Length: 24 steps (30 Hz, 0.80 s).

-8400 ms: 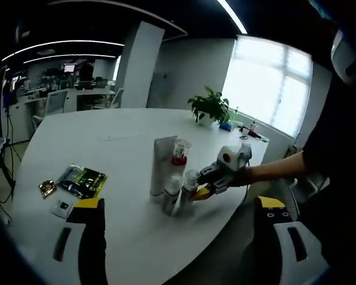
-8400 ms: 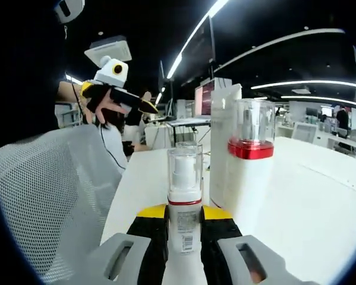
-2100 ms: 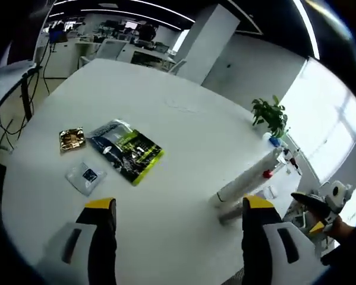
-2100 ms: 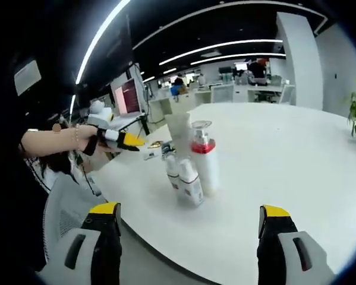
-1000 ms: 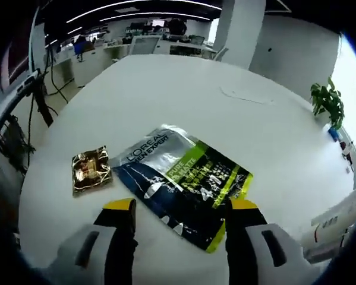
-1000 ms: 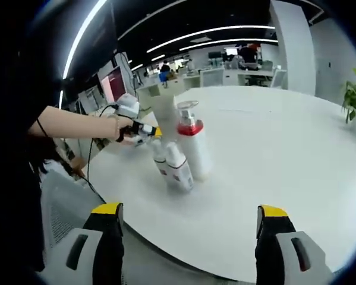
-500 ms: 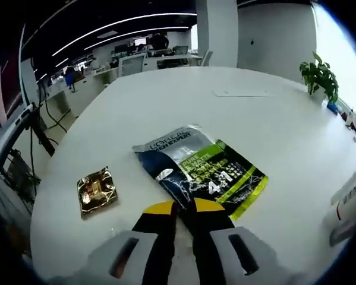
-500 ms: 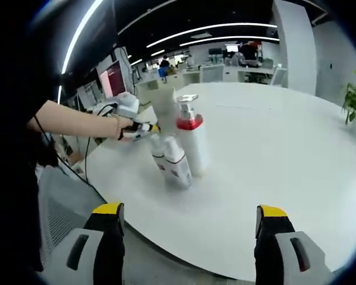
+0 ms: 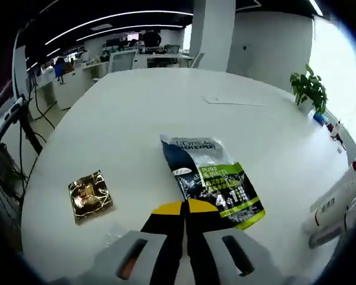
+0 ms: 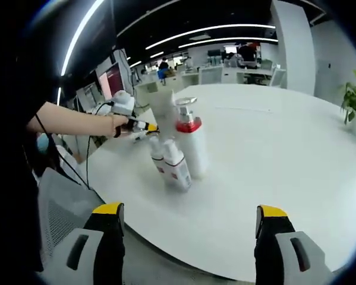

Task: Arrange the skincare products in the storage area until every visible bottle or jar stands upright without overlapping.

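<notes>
A black-and-green sachet [image 9: 216, 181] lies flat on the white table [image 9: 136, 113]. My left gripper [image 9: 183, 207] is shut, its yellow tips on the sachet's near edge. The right gripper view shows a cluster standing upright: a tall white tube [image 10: 164, 111], a pump bottle with a red collar [image 10: 191, 146] and two small white bottles [image 10: 170, 164]. My right gripper [image 10: 191, 211] is open, held off the table's edge in front of them. The left gripper [image 10: 129, 113], in a person's hand, is behind the cluster to the left. The tube [image 9: 339, 193] also appears at the right edge of the left gripper view.
A gold foil packet [image 9: 90, 195] and a small clear packet [image 9: 114, 233] lie left of the sachet. A potted plant [image 9: 308, 89] stands at the far side. A grey mesh chair [image 10: 56, 205] is at the table's edge, left of my right gripper. Office desks stand beyond.
The left jaws have gone from wide open a second ago to fully shut on the sachet's edge, and the sachet has turned and shifted right. The right gripper has stayed open and nearly still.
</notes>
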Each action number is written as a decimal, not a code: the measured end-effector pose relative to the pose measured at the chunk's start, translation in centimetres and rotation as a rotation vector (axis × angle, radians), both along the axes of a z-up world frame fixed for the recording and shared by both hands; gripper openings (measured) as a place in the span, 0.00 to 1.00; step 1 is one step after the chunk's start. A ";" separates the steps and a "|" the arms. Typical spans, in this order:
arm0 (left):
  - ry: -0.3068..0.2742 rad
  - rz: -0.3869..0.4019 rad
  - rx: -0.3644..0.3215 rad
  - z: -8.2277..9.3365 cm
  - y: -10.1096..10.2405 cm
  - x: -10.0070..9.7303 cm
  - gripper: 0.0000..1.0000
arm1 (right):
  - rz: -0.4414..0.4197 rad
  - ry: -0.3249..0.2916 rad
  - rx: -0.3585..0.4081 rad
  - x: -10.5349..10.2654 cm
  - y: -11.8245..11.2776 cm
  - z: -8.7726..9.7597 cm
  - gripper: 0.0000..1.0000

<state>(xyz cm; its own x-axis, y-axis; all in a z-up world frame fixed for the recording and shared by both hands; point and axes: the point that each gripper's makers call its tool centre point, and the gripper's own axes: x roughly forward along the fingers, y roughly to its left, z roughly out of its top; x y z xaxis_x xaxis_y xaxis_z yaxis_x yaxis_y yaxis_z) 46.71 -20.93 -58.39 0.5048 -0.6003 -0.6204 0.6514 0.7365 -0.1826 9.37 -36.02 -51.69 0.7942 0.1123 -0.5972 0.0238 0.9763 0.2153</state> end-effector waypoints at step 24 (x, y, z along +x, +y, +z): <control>0.011 -0.040 -0.338 12.7 1.4 -7.0 0.01 | 0.218 -0.224 0.189 2.3 6.3 7.3 0.92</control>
